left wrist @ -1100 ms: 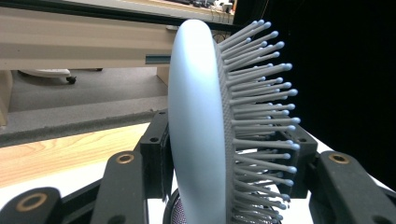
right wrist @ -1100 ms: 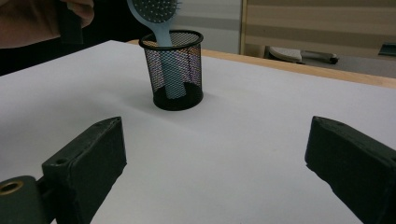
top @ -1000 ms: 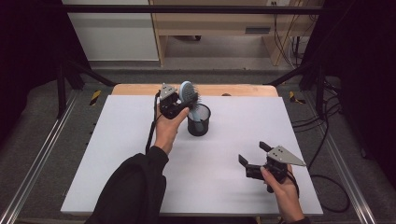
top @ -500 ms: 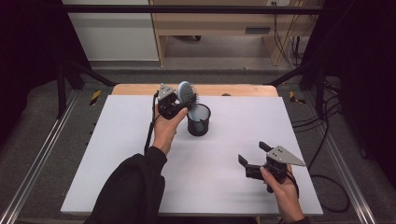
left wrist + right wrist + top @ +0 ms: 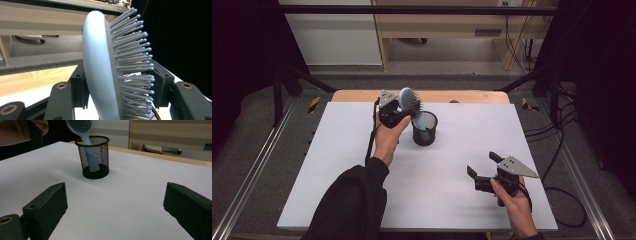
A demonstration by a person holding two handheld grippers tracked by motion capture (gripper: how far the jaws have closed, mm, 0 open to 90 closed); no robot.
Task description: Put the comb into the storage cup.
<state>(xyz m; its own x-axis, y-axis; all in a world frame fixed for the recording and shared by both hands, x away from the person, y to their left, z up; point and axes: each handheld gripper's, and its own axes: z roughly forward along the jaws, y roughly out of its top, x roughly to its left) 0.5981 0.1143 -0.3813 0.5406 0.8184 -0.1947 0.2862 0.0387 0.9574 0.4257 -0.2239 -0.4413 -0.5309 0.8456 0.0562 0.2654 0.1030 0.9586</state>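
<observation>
Black sleeve and forearm (image 5: 354,195) came in from the near edge of the white counter (image 5: 337,200), on the person's left side. Near the front right corner, the right gripper (image 5: 484,167) rested low over the counter, its jaws standing wide apart with nothing but bare white surface between them; the right gripper view confirmed this, with the two black jaws far out at either side. A grey three-cornered plate (image 5: 514,166) sat on top of that gripper, and its cable (image 5: 569,210) trailed off the right edge.

Farther back, about mid-counter, stood a black wire-mesh cup (image 5: 424,129), upright. A light blue hairbrush (image 5: 409,102) stood in it handle down, the handle visible through the mesh in the right gripper view (image 5: 91,157), the head leaning out over the rim toward the left hand. The left gripper (image 5: 404,111) was at the brush head, just beside the cup. In the left gripper view the smooth back of the head lay against one jaw and the bristles (image 5: 135,62) reached to the other; the jaws had just been opening, with the brush between them, and whether they pressed on it I could not tell.

Beyond the cup ran the wooden back edge (image 5: 462,96) of the counter.
</observation>
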